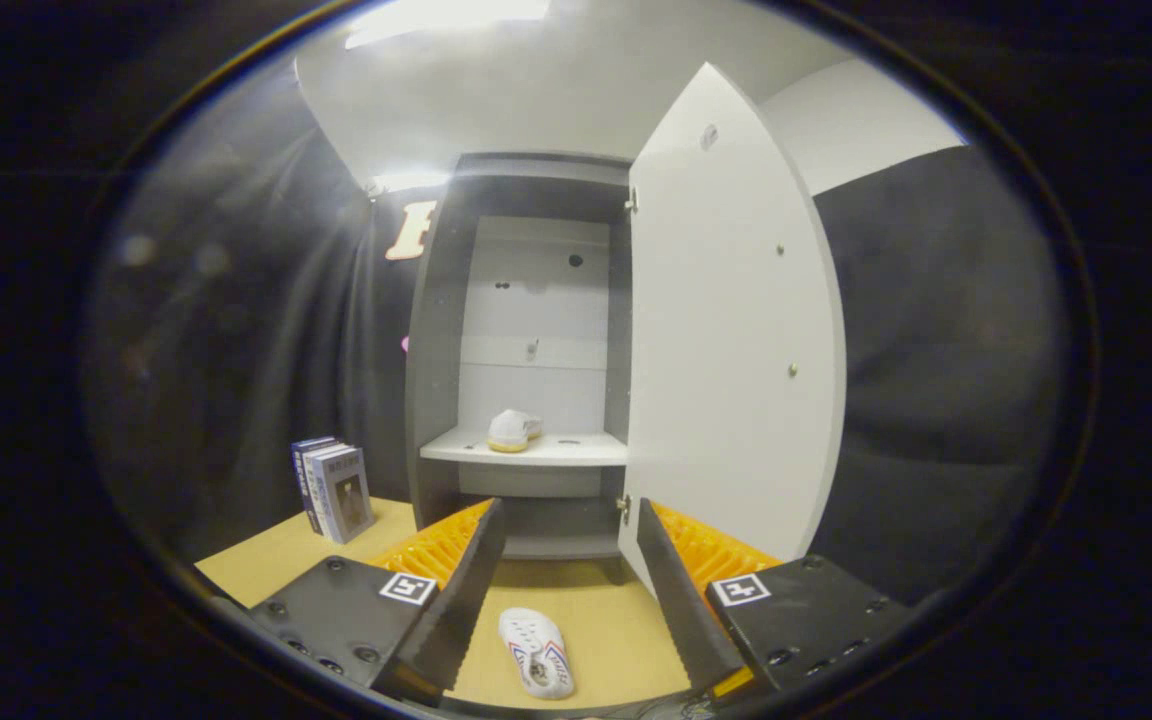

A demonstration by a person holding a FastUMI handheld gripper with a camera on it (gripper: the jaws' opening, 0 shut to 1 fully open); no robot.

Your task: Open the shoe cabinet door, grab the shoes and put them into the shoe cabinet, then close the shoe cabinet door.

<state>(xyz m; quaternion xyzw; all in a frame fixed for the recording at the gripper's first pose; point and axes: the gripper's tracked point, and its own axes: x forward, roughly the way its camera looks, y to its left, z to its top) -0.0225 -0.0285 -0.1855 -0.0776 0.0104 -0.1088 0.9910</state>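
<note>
Our gripper (571, 530) has its jaws spread wide, pinching nothing. Between the fingers a white shoe (536, 652) lies on the wooden floor (276, 555). Beyond stands the shoe cabinet (436, 330), its white door (731, 340) swung open on the right, another white shoe (512, 430) on its shelf (536, 452). Books (333, 490) stand upright left of it.

Gripper (571, 545) spread wide above a shoe on the floor.

A white perforated clog (535, 652) lay on the tan floor (606, 620) between its fingers; beyond them stood the grey shoe cabinet (436, 350), white door (731, 330) swung open, another white shoe (511, 430) on its shelf (556, 450).
</note>
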